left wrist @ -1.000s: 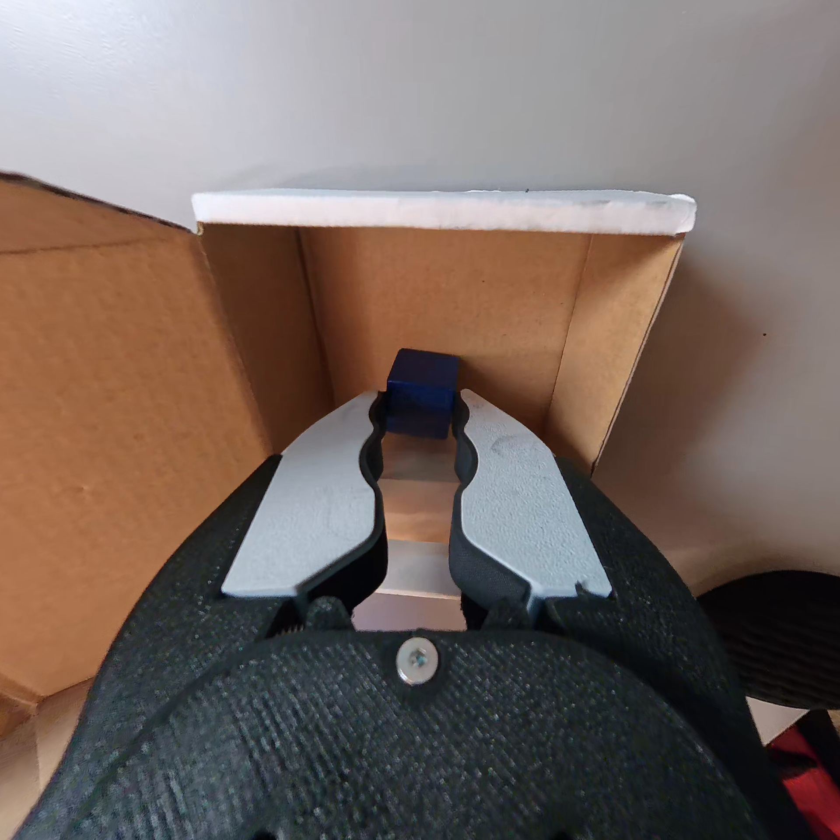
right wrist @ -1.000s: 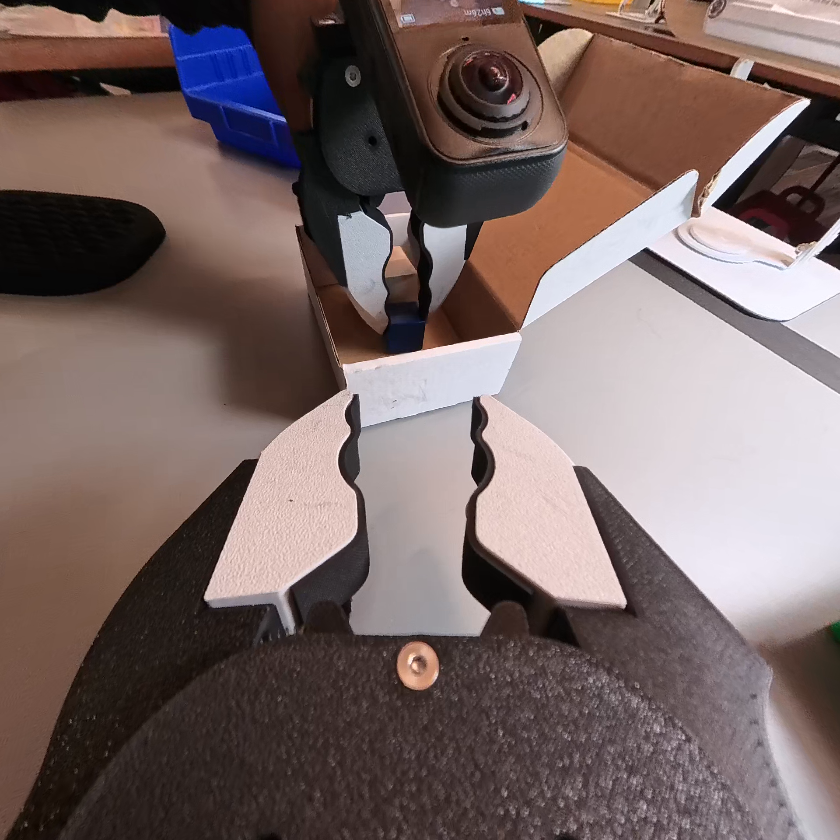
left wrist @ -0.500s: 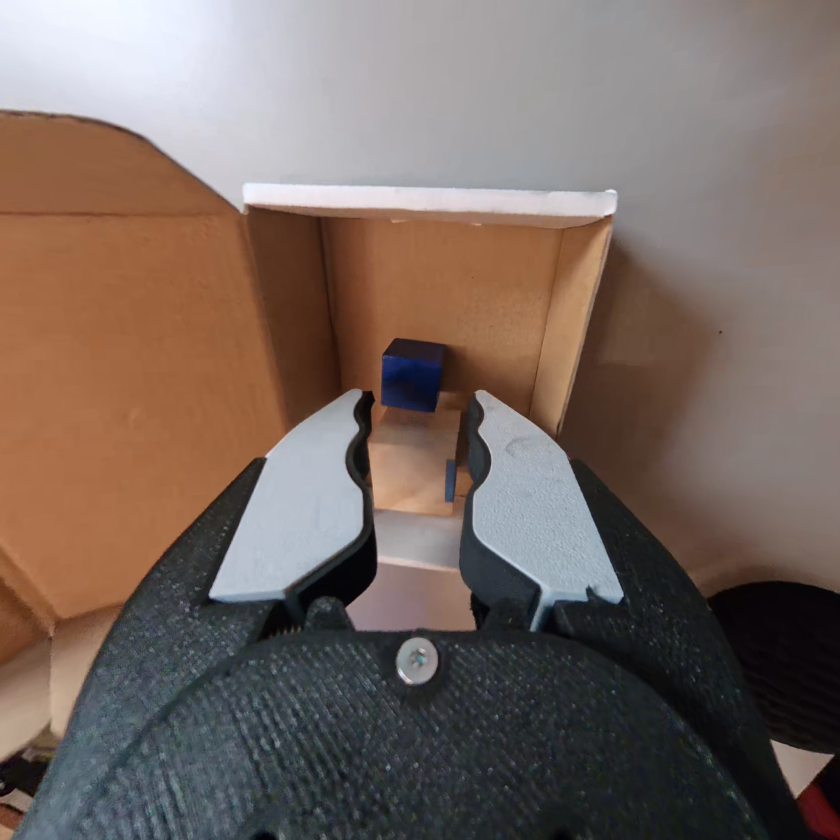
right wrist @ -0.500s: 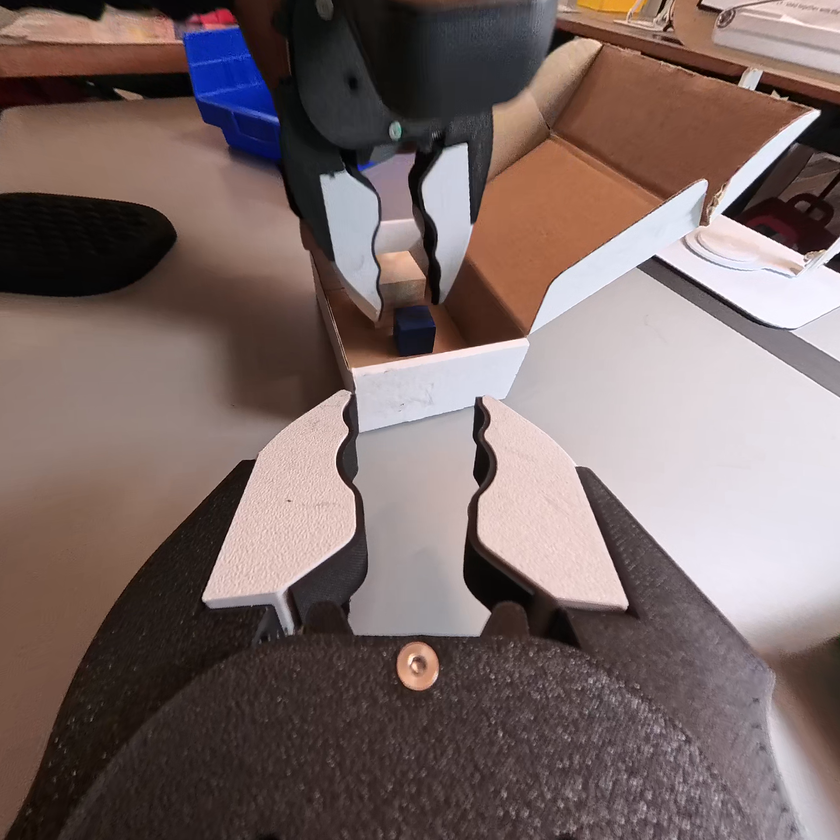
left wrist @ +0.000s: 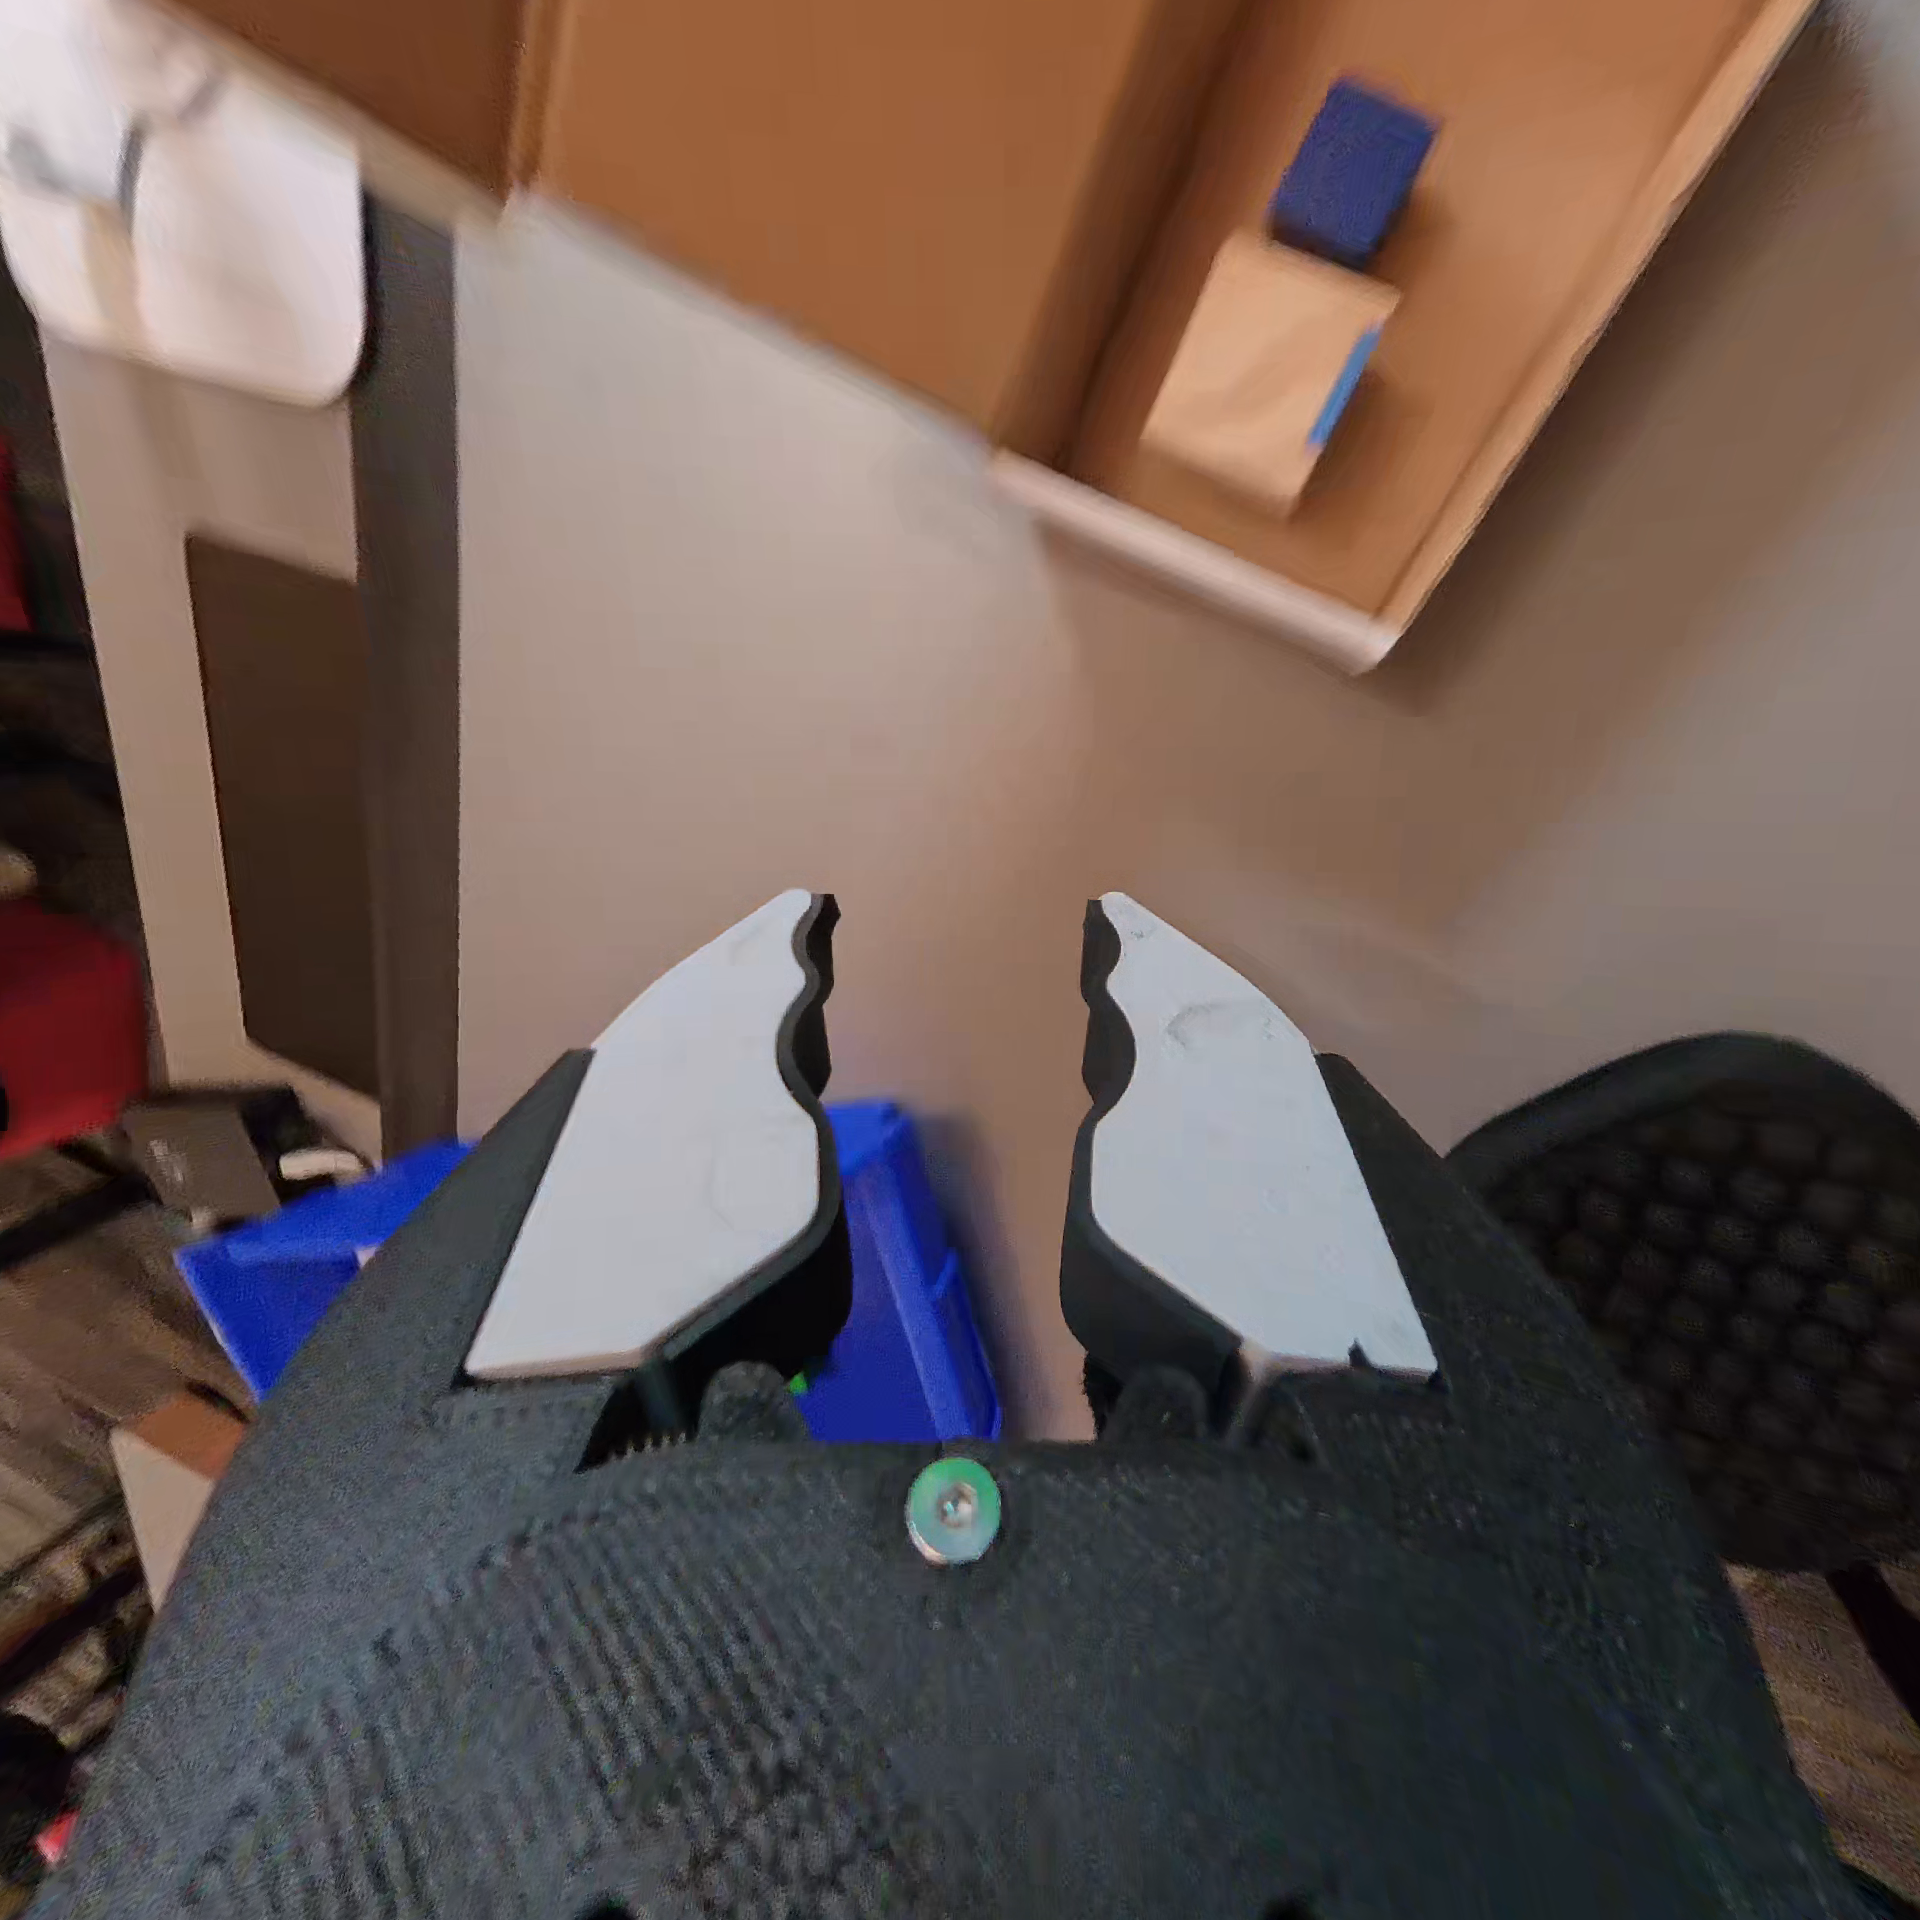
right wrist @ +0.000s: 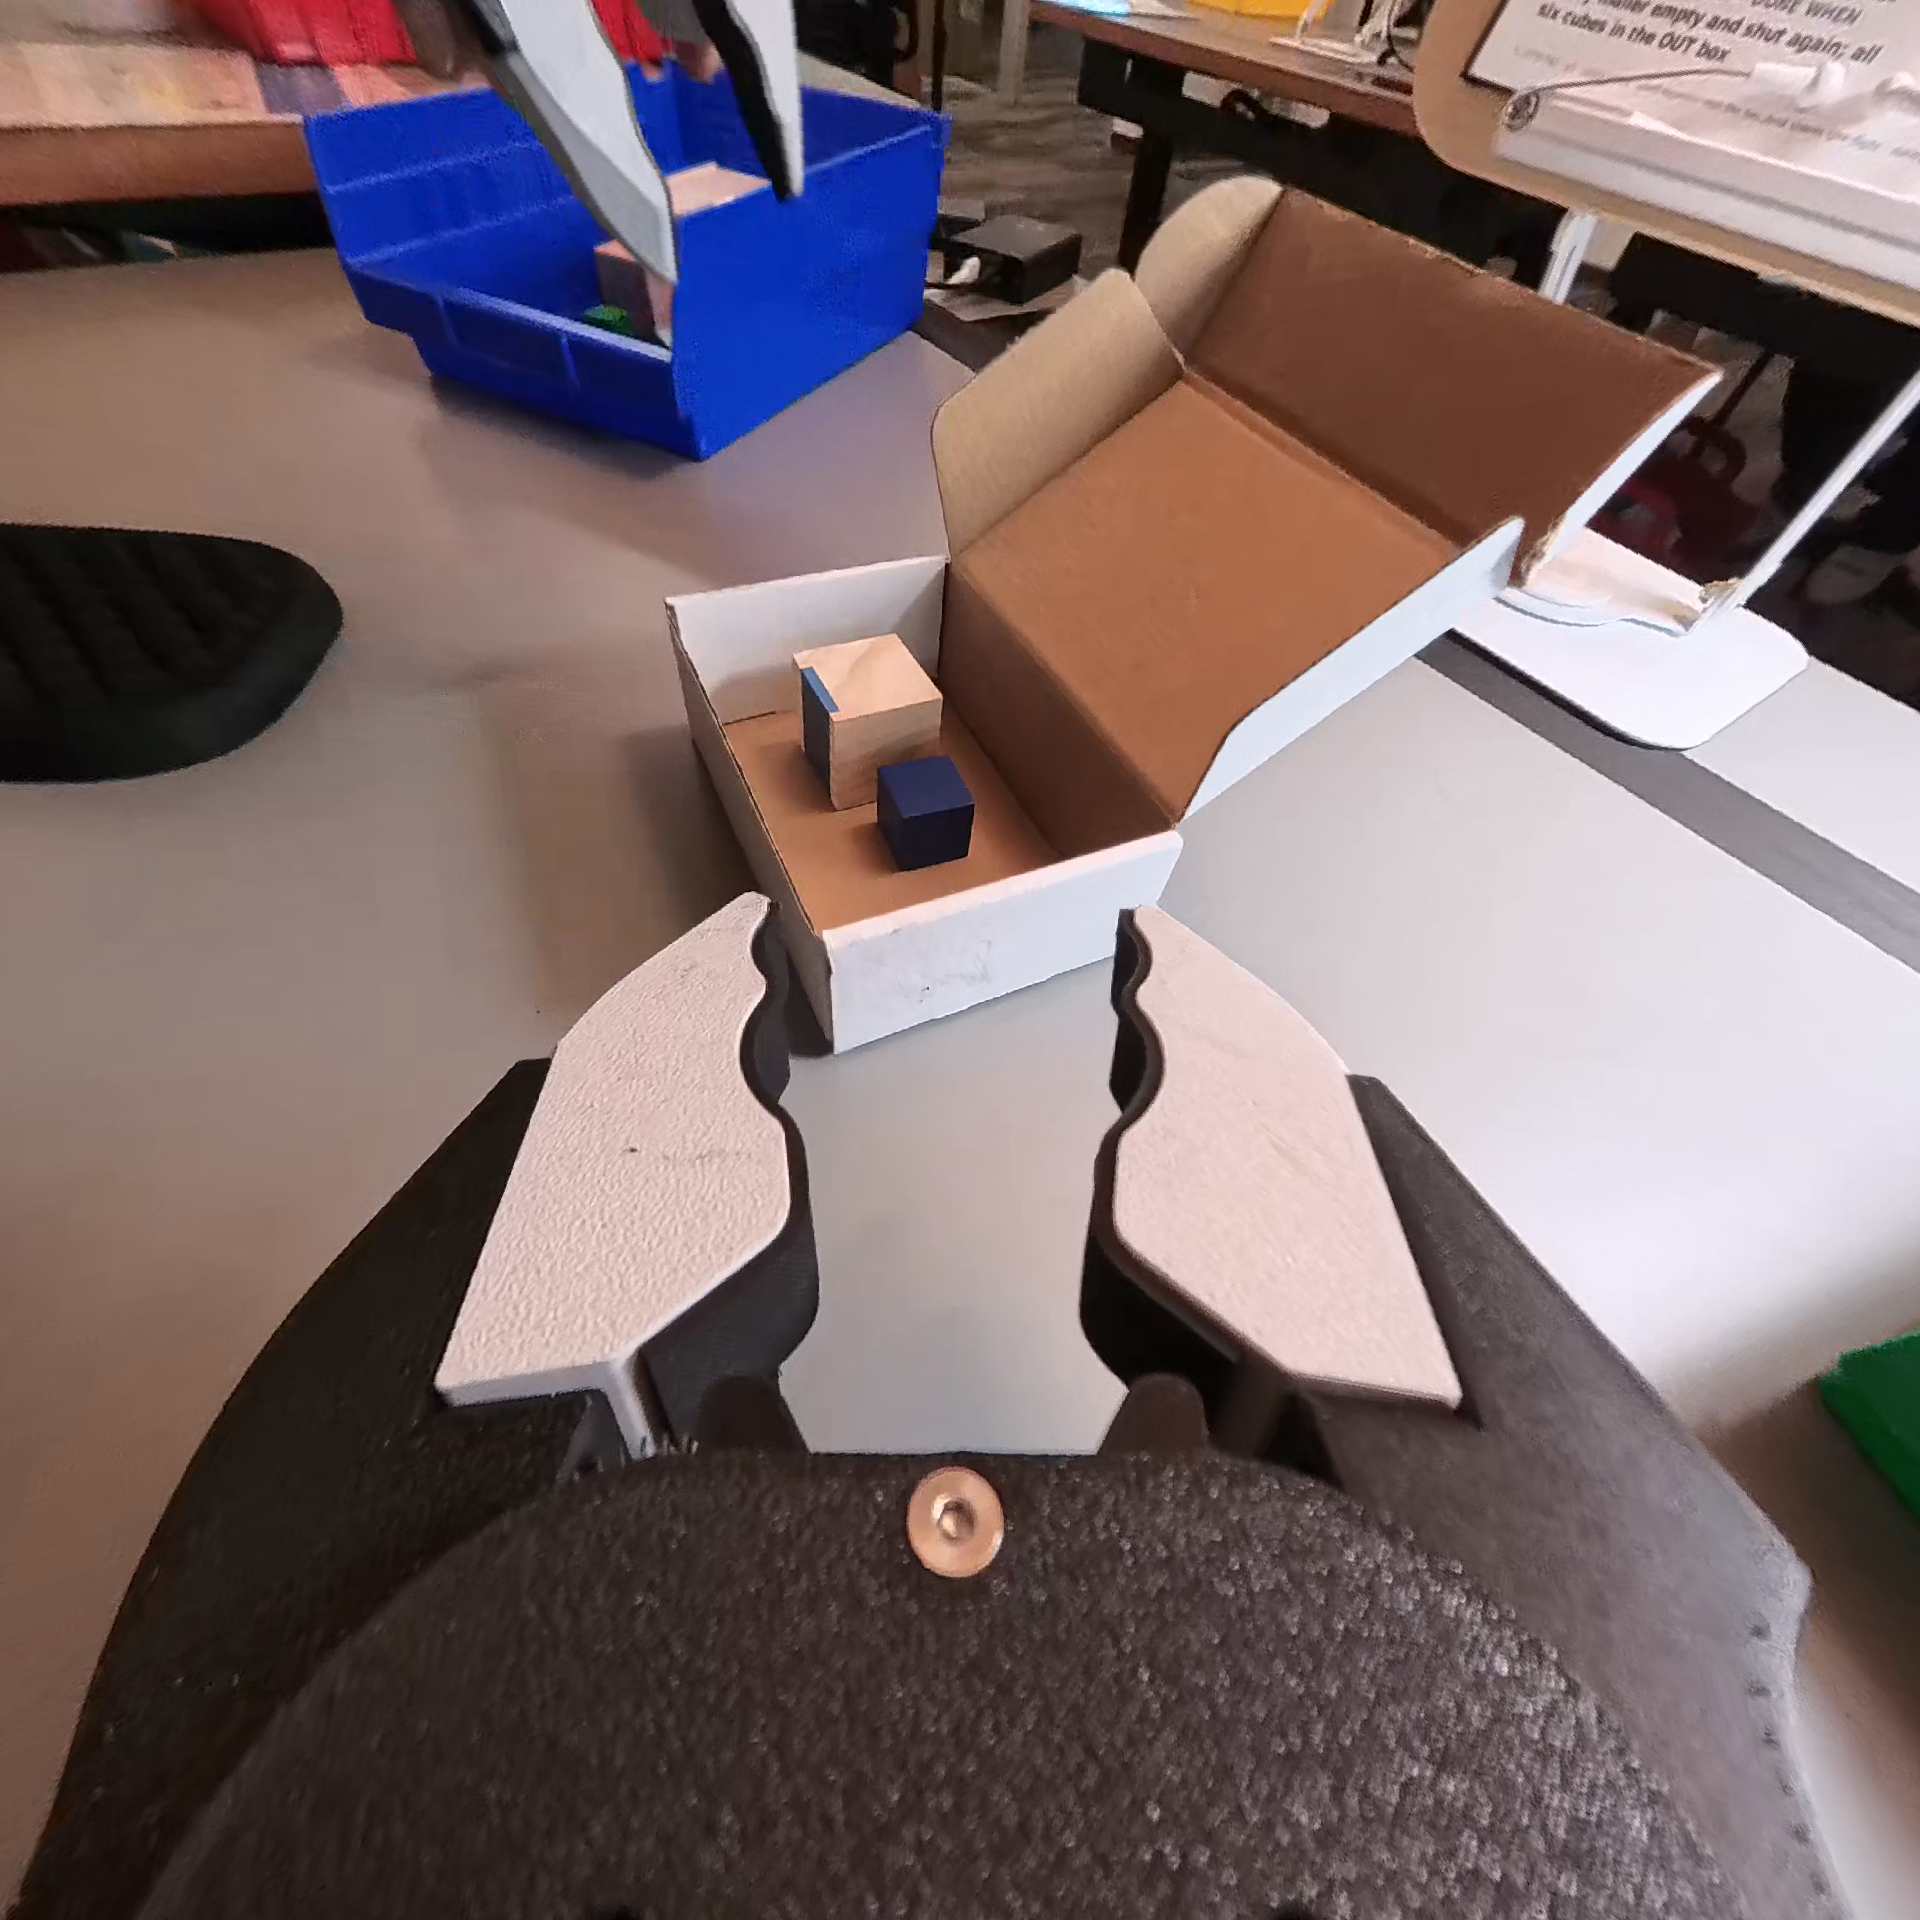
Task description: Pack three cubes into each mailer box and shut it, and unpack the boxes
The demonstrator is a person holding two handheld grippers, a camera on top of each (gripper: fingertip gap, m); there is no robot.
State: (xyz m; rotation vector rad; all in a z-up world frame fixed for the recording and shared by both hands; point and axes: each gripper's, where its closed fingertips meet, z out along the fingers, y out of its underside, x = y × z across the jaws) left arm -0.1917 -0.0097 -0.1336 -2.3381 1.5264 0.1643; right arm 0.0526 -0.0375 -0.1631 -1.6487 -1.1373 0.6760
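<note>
Right wrist view, left to right: black mesh pad point(right wrist: 135, 644) at the table's left edge; blue bin point(right wrist: 644, 260) with the left gripper point(right wrist: 717, 223) poised above it, jaws parted and nothing between them; then the open mailer box point(right wrist: 987, 935), lid point(right wrist: 1299, 540) leaning back to the right.

Inside the box: a wooden cube point(right wrist: 873, 717) with one blue face, and a small dark blue cube point(right wrist: 925, 826) just in front of it (touching or barely apart, I cannot tell). Two cubes in, so I judge one more is needed.

Right gripper point(right wrist: 945, 940) is wide open, empty, tips just short of the box's near wall.

Handling: cubes look rigid and light; I would pinch two opposite flat faces. Painted faces may be slick. The cardboard box is light and could slide if nudged.

Obstructions: bin walls crowd the cubes point(right wrist: 634, 281) there; green object point(right wrist: 1881, 1413) far right, clear of the path.
</note>
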